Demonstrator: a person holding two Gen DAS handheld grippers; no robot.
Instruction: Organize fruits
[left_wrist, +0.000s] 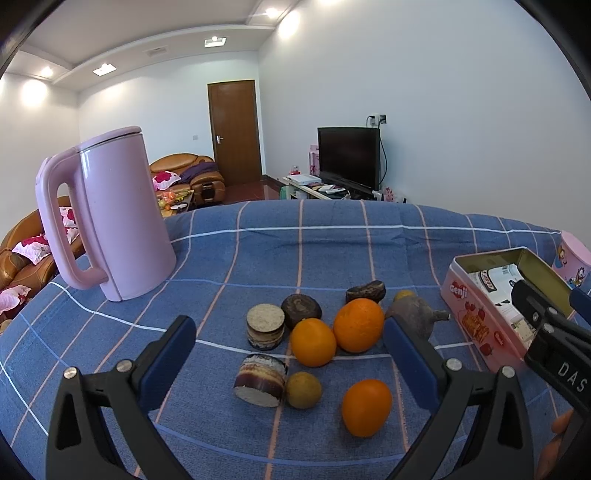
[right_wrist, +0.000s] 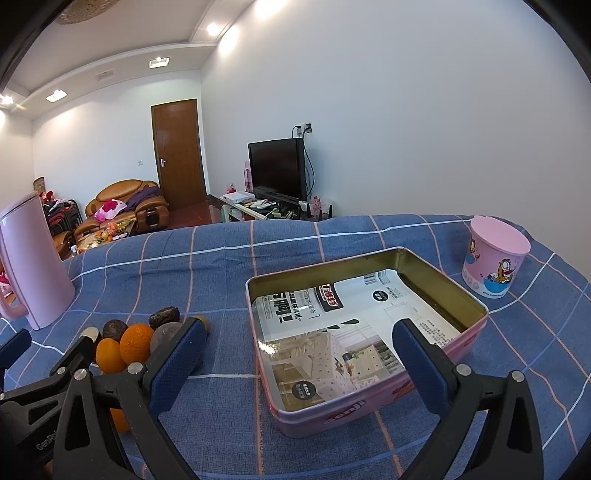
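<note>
Three oranges (left_wrist: 358, 324) lie on the blue checked cloth with two sugarcane pieces (left_wrist: 265, 326), a small yellowish fruit (left_wrist: 303, 389) and several dark water chestnuts (left_wrist: 301, 310). My left gripper (left_wrist: 290, 349) hovers open above this pile, nothing between its fingers. An open pink tin (right_wrist: 476, 332) lined with printed paper sits to the right. My right gripper (right_wrist: 299, 349) is open over the tin's near left corner, holding nothing. The same fruit pile (right_wrist: 135, 341) shows at the left of the right wrist view.
A tall pink kettle (left_wrist: 114, 218) stands at the back left of the table. A pink cartoon cup (right_wrist: 493, 256) stands behind the tin on the right. Beyond the table's far edge are a sofa, a door and a television.
</note>
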